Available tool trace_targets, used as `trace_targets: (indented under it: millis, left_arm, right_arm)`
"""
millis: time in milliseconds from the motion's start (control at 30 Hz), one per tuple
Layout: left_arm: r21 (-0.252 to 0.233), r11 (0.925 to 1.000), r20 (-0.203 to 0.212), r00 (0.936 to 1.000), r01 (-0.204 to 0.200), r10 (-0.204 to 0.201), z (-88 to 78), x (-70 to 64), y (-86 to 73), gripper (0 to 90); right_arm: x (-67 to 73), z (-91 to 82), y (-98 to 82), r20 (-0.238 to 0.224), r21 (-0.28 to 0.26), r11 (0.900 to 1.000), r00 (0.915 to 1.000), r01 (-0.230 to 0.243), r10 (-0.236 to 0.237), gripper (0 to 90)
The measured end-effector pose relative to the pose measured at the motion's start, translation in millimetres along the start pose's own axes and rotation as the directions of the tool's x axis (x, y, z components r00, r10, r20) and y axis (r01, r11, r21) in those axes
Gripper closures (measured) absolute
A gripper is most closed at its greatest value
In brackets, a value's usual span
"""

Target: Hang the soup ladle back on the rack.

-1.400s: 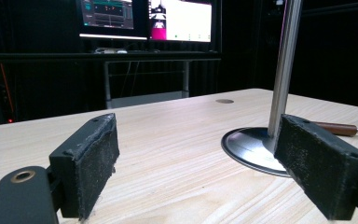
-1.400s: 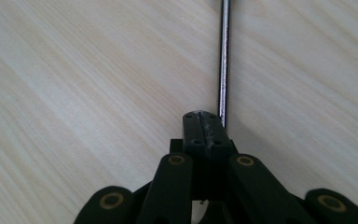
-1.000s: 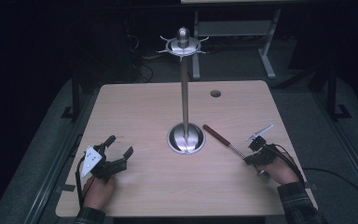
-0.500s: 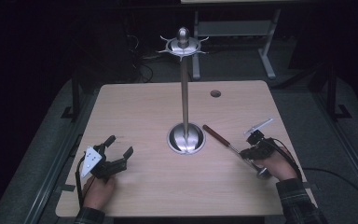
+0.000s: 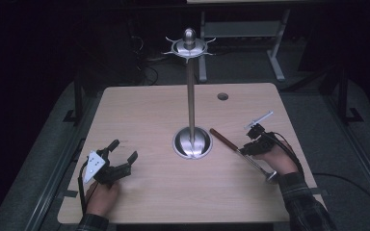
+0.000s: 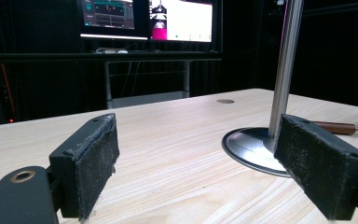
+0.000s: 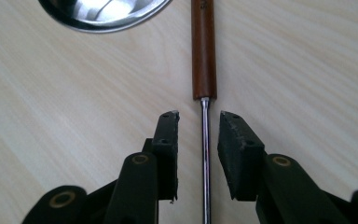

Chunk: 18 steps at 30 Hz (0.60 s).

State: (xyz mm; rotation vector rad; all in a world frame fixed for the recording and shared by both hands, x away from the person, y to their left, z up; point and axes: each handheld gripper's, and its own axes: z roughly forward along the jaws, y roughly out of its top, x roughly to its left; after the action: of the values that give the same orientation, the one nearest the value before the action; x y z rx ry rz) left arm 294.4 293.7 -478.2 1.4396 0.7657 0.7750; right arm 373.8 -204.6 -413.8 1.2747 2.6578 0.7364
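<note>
Fingers of the right gripper stand parted on either side of the thin steel shaft of a long utensil with a brown wooden handle; they have just been opening, and neither pad presses on the shaft, which runs between them, released. That utensil lies flat on the pale wood-grain surface, its handle pointing toward the round polished base of the tall steel stand, just beside it without touching. Seen from above, the right gripper hangs over the shaft's middle. At the near-left corner, the left gripper rests low with its 2 fingers spread wide, nothing between them.
</note>
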Motion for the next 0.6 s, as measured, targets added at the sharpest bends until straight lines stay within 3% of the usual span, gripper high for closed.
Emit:
trace_targets:
  millis: [267,600]
  left_arm:
    - [-0.001,1.0000,0.000,1.0000,0.001,-0.001,0.1,-0.1,0.0,13.2]
    - [0.000,1.0000,0.000,1.0000,0.000,0.000,0.0,0.0,0.0,13.2]
  right_arm:
    - [-0.8,11.0,25.2,0.009,0.046,0.998,0.9991,0.040,-0.041,67.3]
    - [-3.2,33.2,37.1,0.010,0.104,0.992,0.9972,0.072,-0.074,69.2]
